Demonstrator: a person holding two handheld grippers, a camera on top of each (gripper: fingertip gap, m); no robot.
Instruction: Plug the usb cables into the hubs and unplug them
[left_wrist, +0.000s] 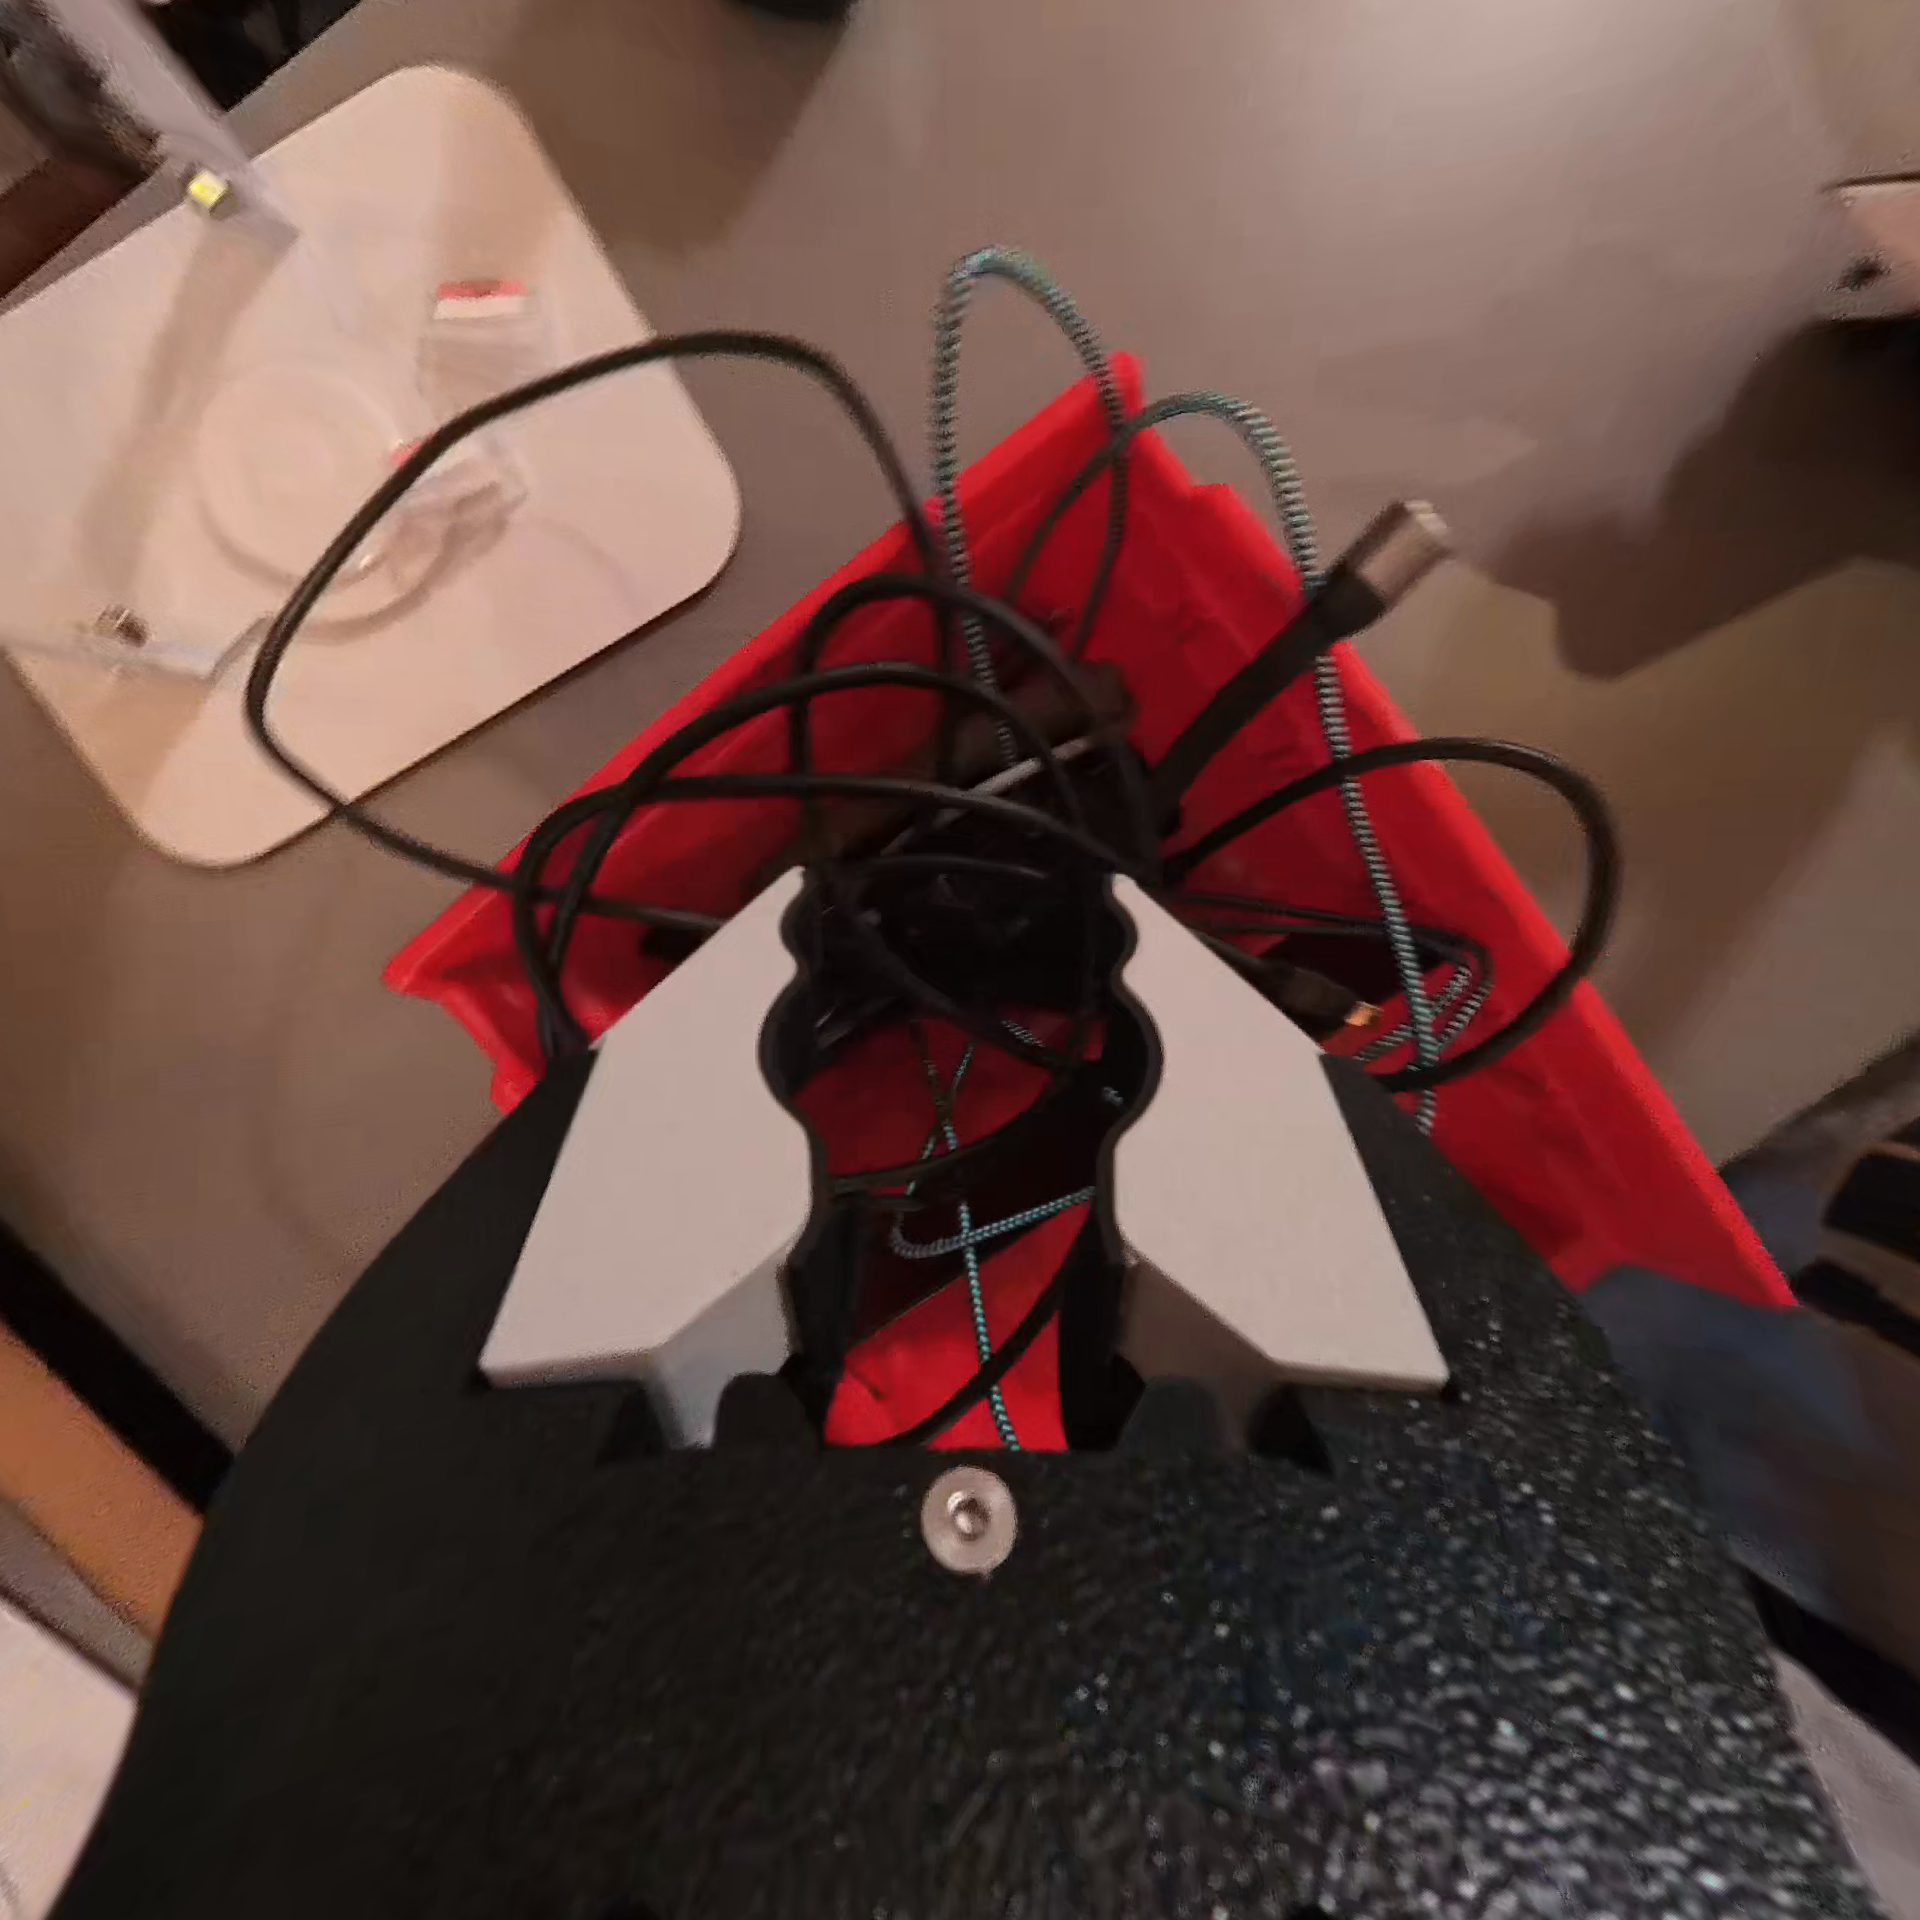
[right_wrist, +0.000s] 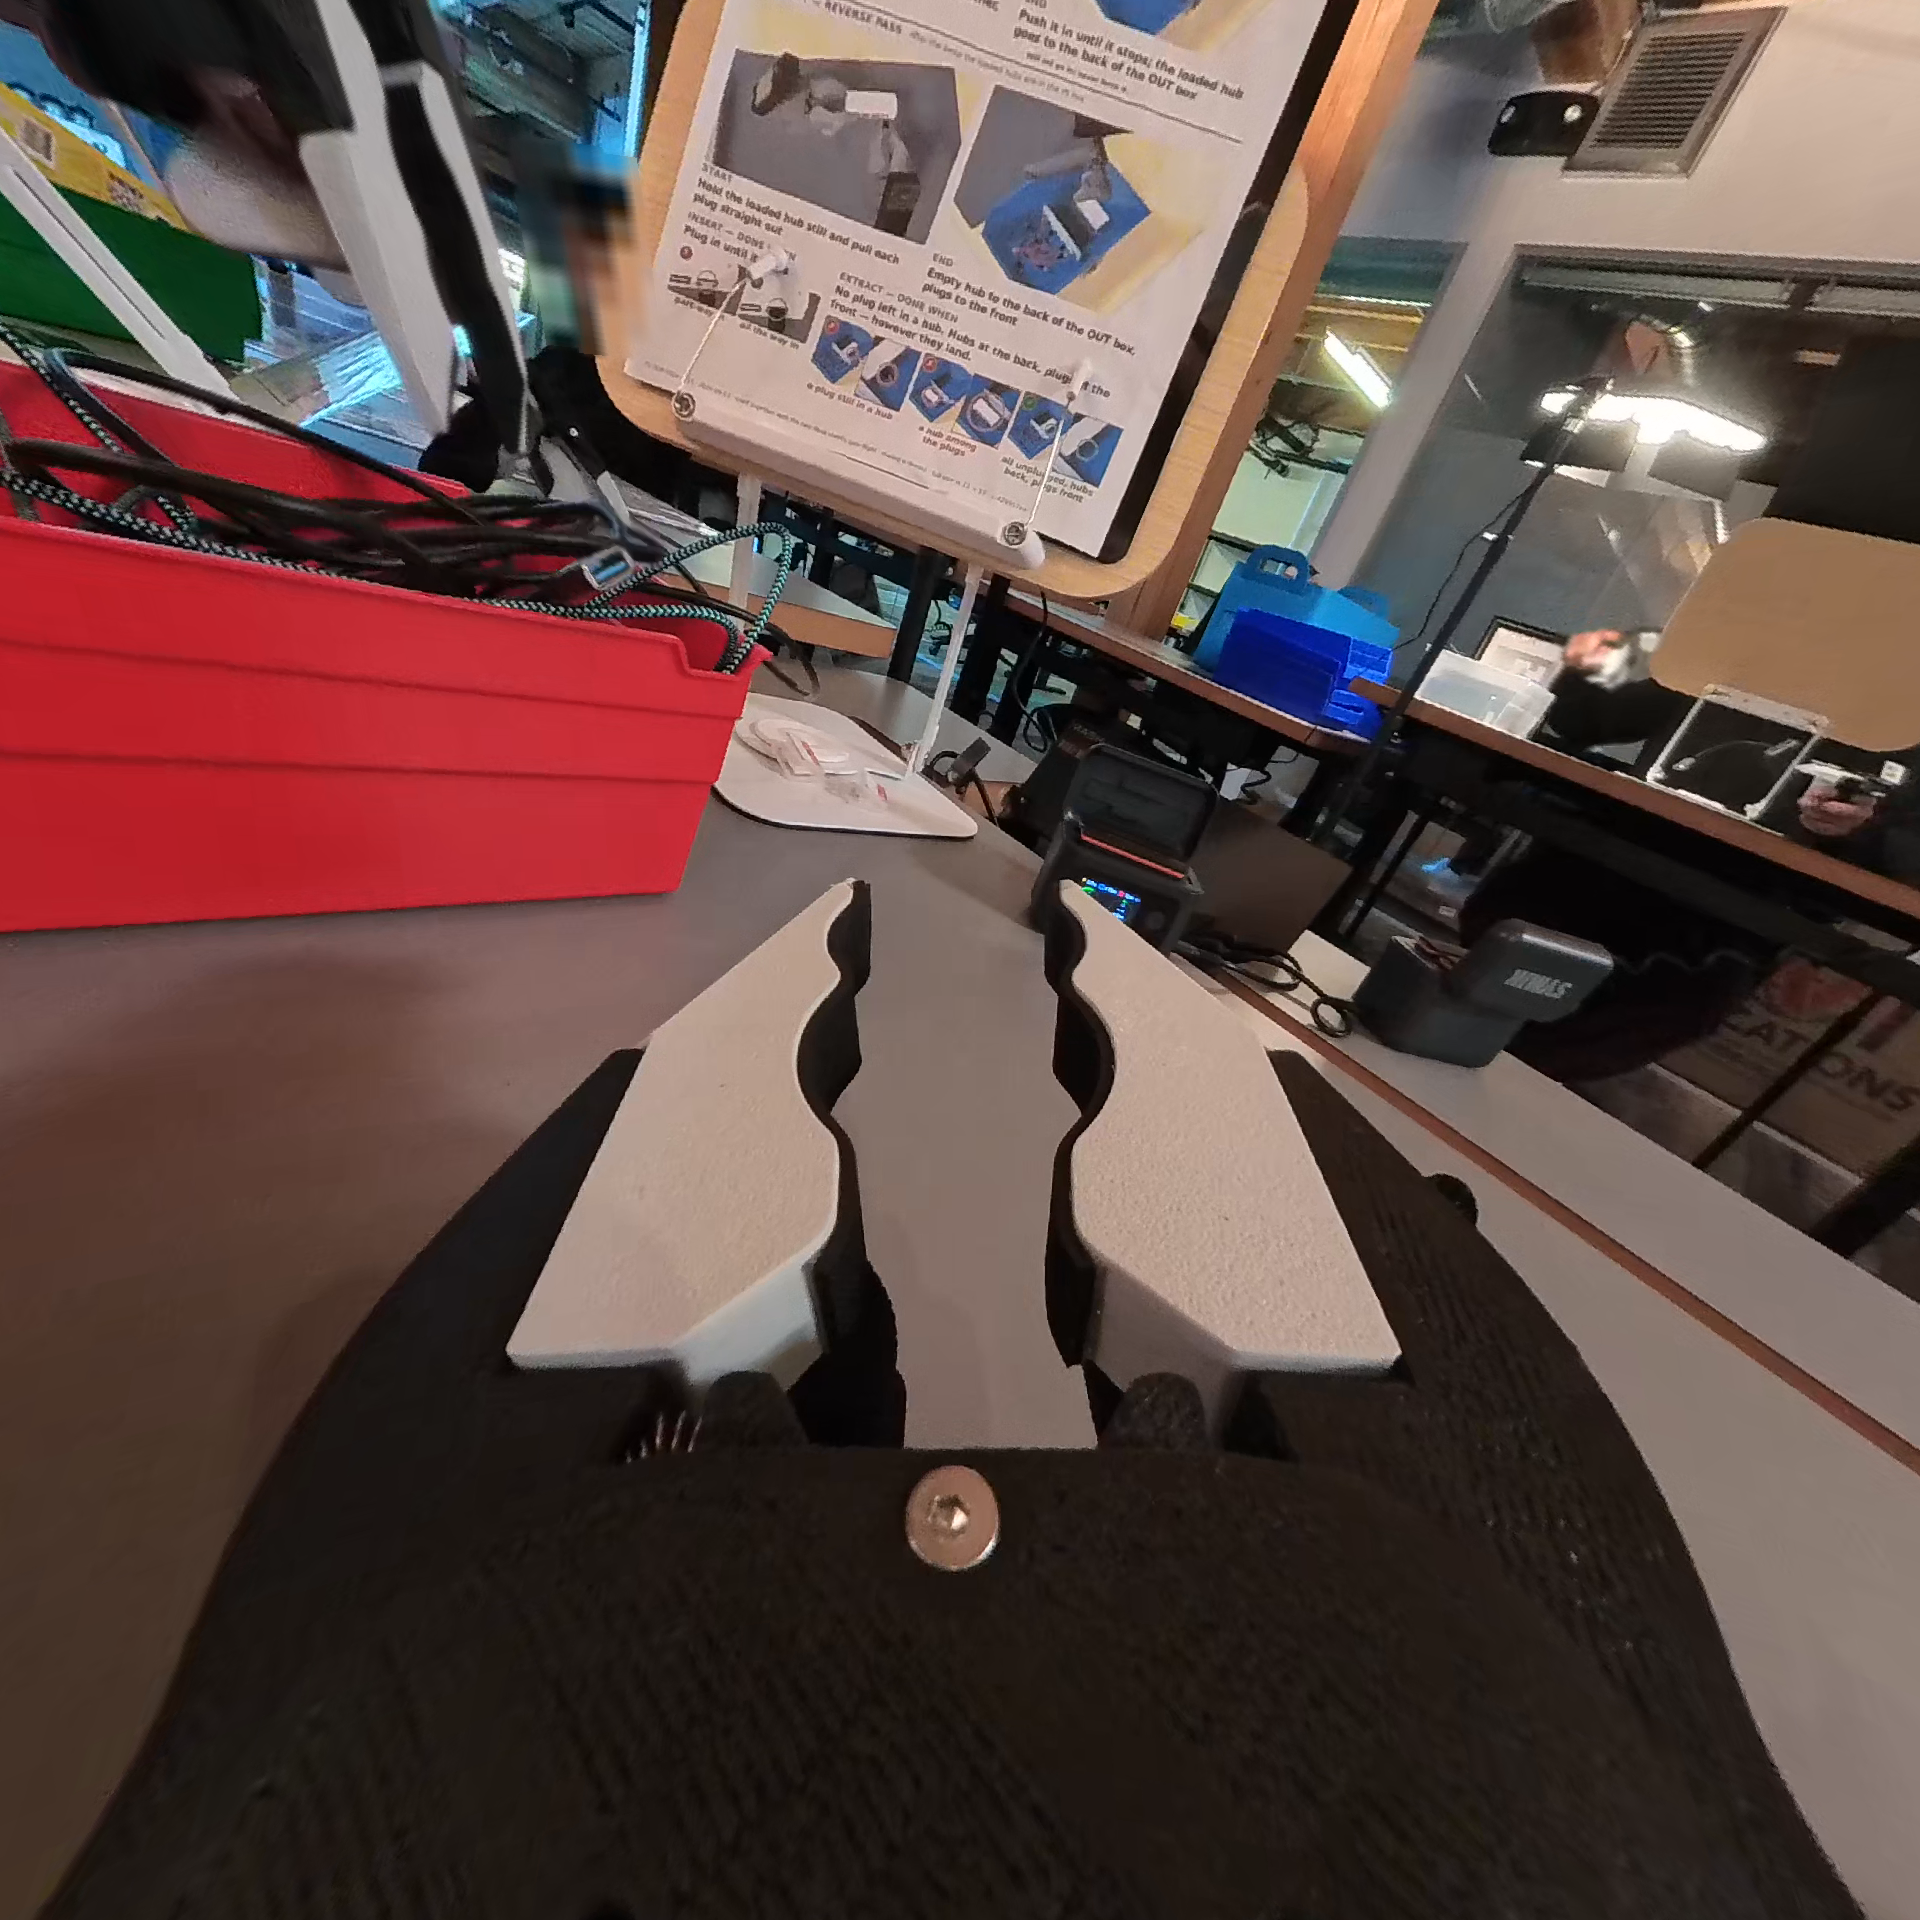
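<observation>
My left tongs (left_wrist: 961, 894) sit at the frame's centre over the red bin (left_wrist: 1538, 1049), their tips buried in a tangle of black and teal-braided cables (left_wrist: 1049, 644); I cannot tell whether they grip anything. One plug (left_wrist: 1382, 566) sticks up at upper right. My right tongs (right_wrist: 956, 904) hang open and empty low over the grey bench (right_wrist: 312, 1039), the bin at left.

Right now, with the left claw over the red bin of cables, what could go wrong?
1. The cables are one tangled bundle, so the left claw may lift several loops at once.
2. A black loop hangs over the red bin wall and could snag.
3. The right claw rests open on the table, apart from the bin, and cannot steady it.
</observation>
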